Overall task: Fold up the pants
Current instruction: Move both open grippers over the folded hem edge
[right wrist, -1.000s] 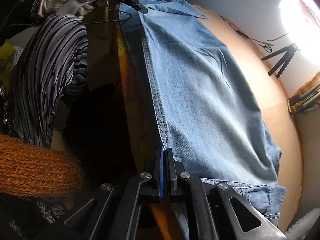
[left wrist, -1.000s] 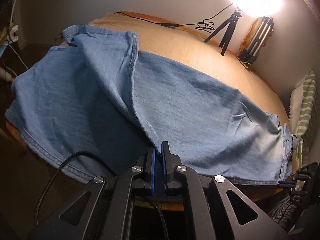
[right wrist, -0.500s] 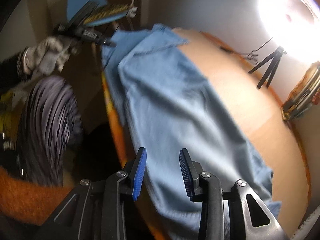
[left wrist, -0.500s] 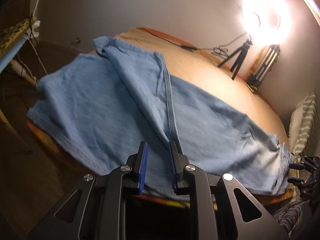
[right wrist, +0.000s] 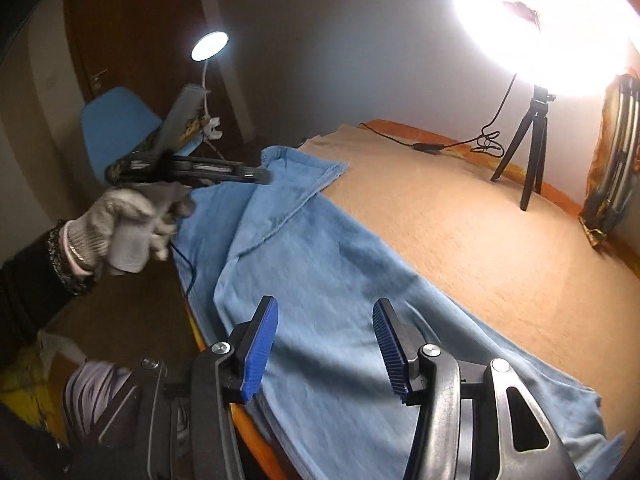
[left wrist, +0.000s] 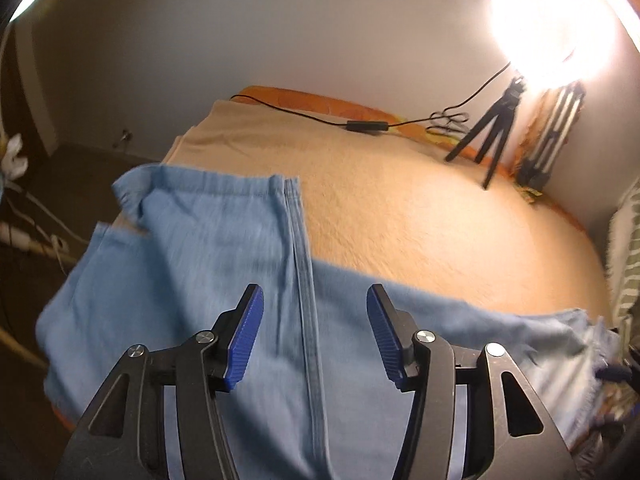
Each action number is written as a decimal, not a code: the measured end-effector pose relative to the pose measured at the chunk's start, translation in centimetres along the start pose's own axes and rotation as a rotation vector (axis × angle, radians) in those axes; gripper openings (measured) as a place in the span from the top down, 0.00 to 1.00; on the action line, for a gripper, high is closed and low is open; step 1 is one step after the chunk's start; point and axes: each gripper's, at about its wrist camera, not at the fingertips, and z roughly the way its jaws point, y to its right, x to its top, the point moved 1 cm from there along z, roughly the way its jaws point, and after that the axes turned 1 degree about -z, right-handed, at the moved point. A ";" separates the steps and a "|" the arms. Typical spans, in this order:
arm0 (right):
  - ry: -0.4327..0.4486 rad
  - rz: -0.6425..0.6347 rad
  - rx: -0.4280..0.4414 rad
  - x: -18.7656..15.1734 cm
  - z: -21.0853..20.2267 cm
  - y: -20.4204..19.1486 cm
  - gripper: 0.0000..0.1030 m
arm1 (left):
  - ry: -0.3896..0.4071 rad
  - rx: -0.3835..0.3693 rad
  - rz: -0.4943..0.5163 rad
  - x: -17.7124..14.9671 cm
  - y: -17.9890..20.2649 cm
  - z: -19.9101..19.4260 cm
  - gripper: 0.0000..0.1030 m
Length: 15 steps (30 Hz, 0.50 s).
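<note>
Light blue denim pants point(left wrist: 224, 264) lie along the near edge of a tan blanket-covered table point(left wrist: 400, 208), one leg folded over the other, a seam running down the middle. My left gripper point(left wrist: 314, 332) is open and empty, raised just above the seam. My right gripper point(right wrist: 324, 344) is open and empty above the pants point(right wrist: 340, 272) near their other end. In the right wrist view the left gripper point(right wrist: 256, 174) appears held in a gloved hand over the pants' far end.
A bright ring light on a small black tripod point(left wrist: 494, 136) stands at the table's back right, its cable point(left wrist: 360, 124) trailing along the far edge. A second tripod point(left wrist: 552, 140) leans by the wall. A blue chair point(right wrist: 116, 128) and desk lamp point(right wrist: 210, 46) stand beyond the table.
Both grippers were shut on the pants' near edge a second ago. They opened, let go and lifted back; the pants now lie flat.
</note>
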 end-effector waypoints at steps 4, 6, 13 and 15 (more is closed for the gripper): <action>-0.007 0.025 0.001 0.7 1.3 0.9 0.50 | -0.064 0.053 0.038 1.2 0.7 4.2 0.46; -0.005 0.051 0.000 0.9 1.6 1.7 0.50 | -0.085 0.095 0.068 1.3 0.9 5.8 0.46; -0.003 0.090 -0.017 2.0 2.4 3.9 0.50 | -0.099 0.191 0.081 1.5 0.2 8.4 0.46; -0.003 0.095 -0.010 2.6 2.8 4.2 0.50 | -0.092 0.191 0.088 1.5 0.1 8.5 0.63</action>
